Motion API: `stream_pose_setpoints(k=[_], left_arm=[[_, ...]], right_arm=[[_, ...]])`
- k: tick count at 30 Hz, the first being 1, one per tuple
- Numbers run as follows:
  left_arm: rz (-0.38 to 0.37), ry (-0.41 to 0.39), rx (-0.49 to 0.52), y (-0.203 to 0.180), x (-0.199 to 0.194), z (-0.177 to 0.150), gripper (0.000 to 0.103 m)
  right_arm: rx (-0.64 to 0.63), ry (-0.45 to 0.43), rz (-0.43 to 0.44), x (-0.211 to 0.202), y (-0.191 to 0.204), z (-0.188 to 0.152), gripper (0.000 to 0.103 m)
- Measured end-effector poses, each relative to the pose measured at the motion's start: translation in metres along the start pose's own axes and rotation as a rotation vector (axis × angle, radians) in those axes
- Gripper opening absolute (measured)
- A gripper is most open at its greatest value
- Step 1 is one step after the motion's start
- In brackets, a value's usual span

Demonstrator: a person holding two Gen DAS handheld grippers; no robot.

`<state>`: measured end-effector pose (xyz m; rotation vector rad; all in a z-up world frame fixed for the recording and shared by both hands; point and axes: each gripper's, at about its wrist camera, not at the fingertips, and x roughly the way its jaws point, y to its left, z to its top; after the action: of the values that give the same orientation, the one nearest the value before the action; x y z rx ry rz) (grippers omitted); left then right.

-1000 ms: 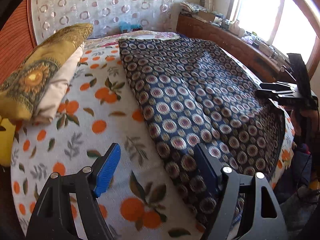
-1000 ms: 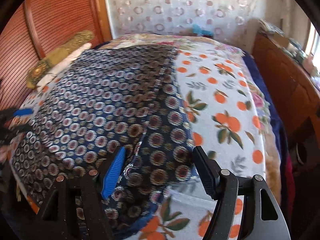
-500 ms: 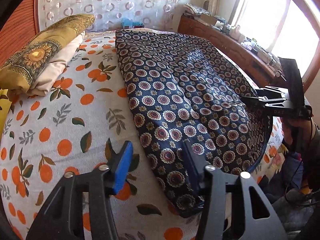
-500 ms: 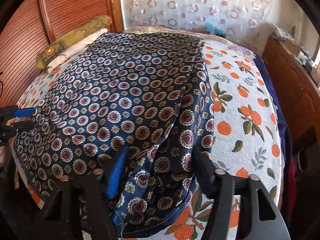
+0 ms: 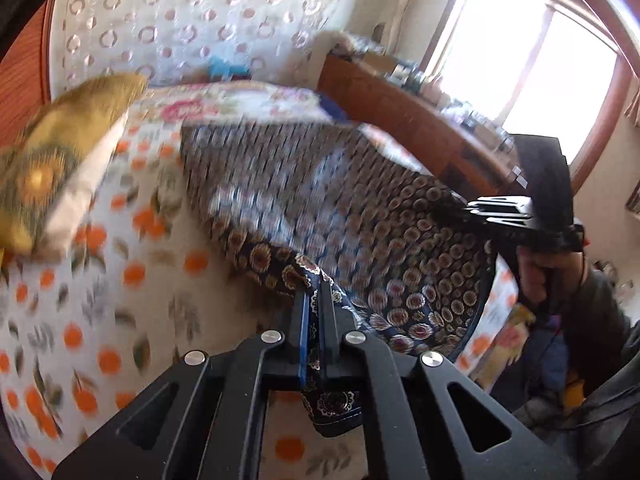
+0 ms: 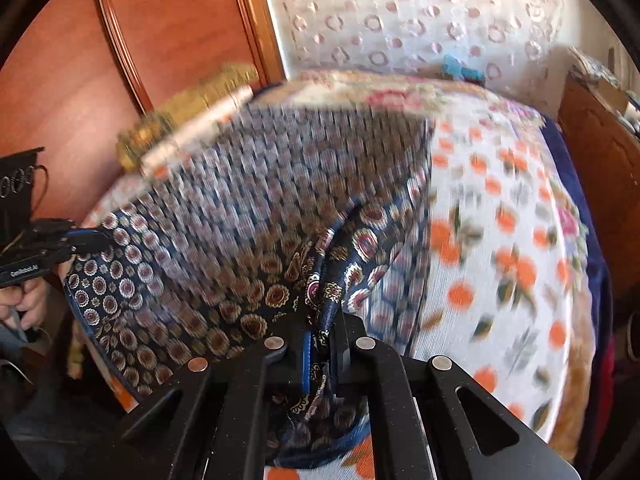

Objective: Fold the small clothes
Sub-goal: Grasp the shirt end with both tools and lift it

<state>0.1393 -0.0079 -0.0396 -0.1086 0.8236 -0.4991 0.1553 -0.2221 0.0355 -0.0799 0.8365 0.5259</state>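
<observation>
A dark blue cloth with round flower medallions (image 5: pixel 360 216) lies spread on the bed and is lifted at its near edge. My left gripper (image 5: pixel 314 292) is shut on the cloth's near left corner. My right gripper (image 6: pixel 324 320) is shut on the near right corner of the same cloth (image 6: pixel 248 216). Each gripper shows in the other's view: the right one (image 5: pixel 460 210) at the cloth's right edge, the left one (image 6: pixel 92 238) at its left edge. The near hem hangs stretched between them. Both views are motion-blurred.
The bed has a white sheet with orange fruit print (image 5: pixel 100 280). A gold and cream pillow stack (image 5: pixel 52 168) lies at the left. A wooden sideboard with clutter (image 5: pixel 420 108) stands under the bright window. A wooden panel wall (image 6: pixel 168 40) is behind the bed.
Both grippers have closed on the cloth's near corners and lifted them off the bed. They were open over the flat cloth half a second ago.
</observation>
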Motion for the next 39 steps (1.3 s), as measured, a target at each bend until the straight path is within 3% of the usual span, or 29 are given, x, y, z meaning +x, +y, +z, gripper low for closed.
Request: stream_pose_setpoints(k=[4,7,13,15,20,24,28,30,32,34,39], left_arm=[[-0.015,-0.054,-0.015,0.009,0.002,0.047,0.004],[-0.043,-0.074,-0.018,0.01,0.004,0.074,0.004],[-0.03,-0.05,0.04,0.001,-0.005,0.056,0.004],[-0.03,-0.032,0.035,0.003,-0.003,0.045,0.004],[-0.013,0.006,0.034,0.002,0.005,0.017,0.004],[-0.021,0.021,0.023,0.004,0.008,0.008,0.004],[-0.029,0.006,0.016,0.004,0.005,0.006,0.004],[-0.043,-0.001,0.005,0.004,0.005,0.007,0.004],[-0.061,-0.012,-0.004,0.003,0.006,0.011,0.004],[-0.076,-0.027,-0.01,0.002,0.006,0.017,0.004],[-0.086,-0.103,-0.023,0.006,-0.003,0.053,0.004]], right_arm=[[-0.033,-0.046,0.001,-0.009,-0.011,0.046,0.006],[-0.031,-0.019,0.012,-0.002,-0.022,0.069,0.006],[-0.018,0.052,-0.019,0.009,-0.017,0.031,0.006],[0.024,0.072,-0.069,0.014,-0.014,0.009,0.017],[0.14,0.093,-0.17,0.014,-0.004,-0.036,0.063],[0.216,0.088,-0.196,0.007,0.01,-0.056,0.066],[0.233,0.078,-0.167,0.001,0.028,-0.06,0.066],[0.207,0.077,-0.154,0.003,0.037,-0.061,0.058],[0.188,0.082,-0.138,0.005,0.043,-0.06,0.024],[0.181,0.097,-0.103,0.007,0.045,-0.057,0.006],[0.194,0.063,0.004,-0.013,0.023,-0.031,0.004]])
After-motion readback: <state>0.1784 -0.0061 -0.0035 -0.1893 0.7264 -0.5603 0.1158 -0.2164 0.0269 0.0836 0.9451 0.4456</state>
